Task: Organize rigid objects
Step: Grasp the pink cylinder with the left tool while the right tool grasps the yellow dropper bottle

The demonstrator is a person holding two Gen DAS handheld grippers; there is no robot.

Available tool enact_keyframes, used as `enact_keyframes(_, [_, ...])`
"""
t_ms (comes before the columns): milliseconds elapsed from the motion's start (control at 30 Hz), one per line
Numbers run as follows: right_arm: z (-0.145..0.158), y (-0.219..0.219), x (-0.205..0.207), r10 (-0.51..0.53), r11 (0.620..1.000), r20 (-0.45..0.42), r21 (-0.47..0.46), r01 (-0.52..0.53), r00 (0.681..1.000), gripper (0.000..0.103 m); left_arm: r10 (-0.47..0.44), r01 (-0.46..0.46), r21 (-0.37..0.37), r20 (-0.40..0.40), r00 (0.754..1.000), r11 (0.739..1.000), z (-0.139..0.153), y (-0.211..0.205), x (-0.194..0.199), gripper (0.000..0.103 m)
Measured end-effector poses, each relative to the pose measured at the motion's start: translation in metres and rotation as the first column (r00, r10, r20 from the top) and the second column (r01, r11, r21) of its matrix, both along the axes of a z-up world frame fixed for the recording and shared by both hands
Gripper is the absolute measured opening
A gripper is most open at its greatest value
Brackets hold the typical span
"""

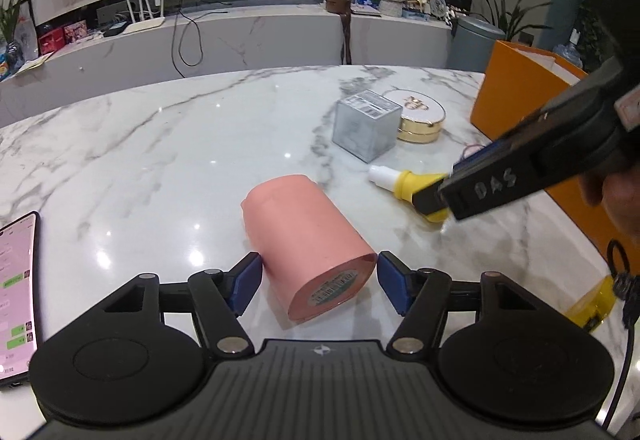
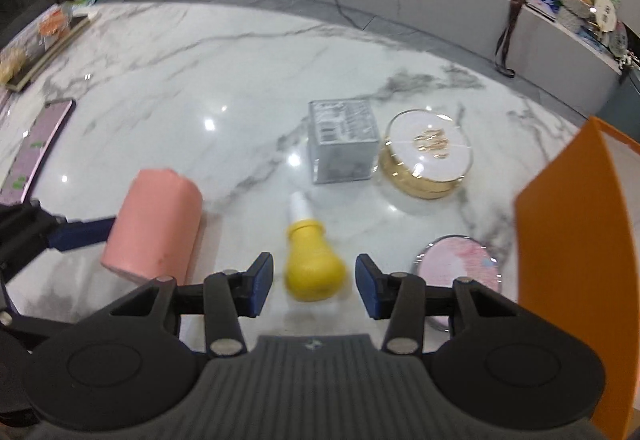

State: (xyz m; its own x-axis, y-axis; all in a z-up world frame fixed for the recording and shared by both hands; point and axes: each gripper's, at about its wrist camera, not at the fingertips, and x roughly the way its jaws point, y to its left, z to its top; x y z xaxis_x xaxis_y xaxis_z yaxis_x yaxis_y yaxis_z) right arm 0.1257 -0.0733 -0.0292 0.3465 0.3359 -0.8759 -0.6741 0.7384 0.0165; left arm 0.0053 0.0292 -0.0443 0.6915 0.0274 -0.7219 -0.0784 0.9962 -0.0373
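Reaching in, the wide-open left gripper [image 1: 319,284] straddles a pink canister [image 1: 308,240] while the open, empty right gripper [image 2: 315,286] brackets a yellow bottle [image 2: 312,260]; squeezing likely comes next.

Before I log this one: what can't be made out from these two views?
- Orange box: contents hidden by its wall, cut off at the frame edge in both views.
- Yellow bottle: its body is covered by the right claw in the left wrist view and motion-blurred in the right wrist view.
- Pink round case: partly hidden behind the right claw.
- Grey box: label print too blurred to read.
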Motion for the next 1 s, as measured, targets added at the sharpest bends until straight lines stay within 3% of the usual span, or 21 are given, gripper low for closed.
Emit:
enact_keyframes(567, [-0.021,0.014,0.010,-0.010,0.999,0.004,-0.052,0.010,1.000,0.046,0.132,-0.134,0.036,0.044,0.990,0.990,-0.006,0.004,0.011,0.081])
enact_keyframes(767, [-0.022,0.015,0.012,-0.010,0.999,0.006,-0.052,0.011,1.000,0.040,0.127,-0.127,0.016,0.049,0.991,0.992,-0.006,0.008,0.012,0.076])
enact_keyframes(1000, [-0.023,0.015,0.012,-0.004,0.999,-0.020,-0.055,0.003,1.000,0.039,0.087,-0.085,-0.031,0.068,0.994,0.996,-0.002,0.013,0.006,0.074])
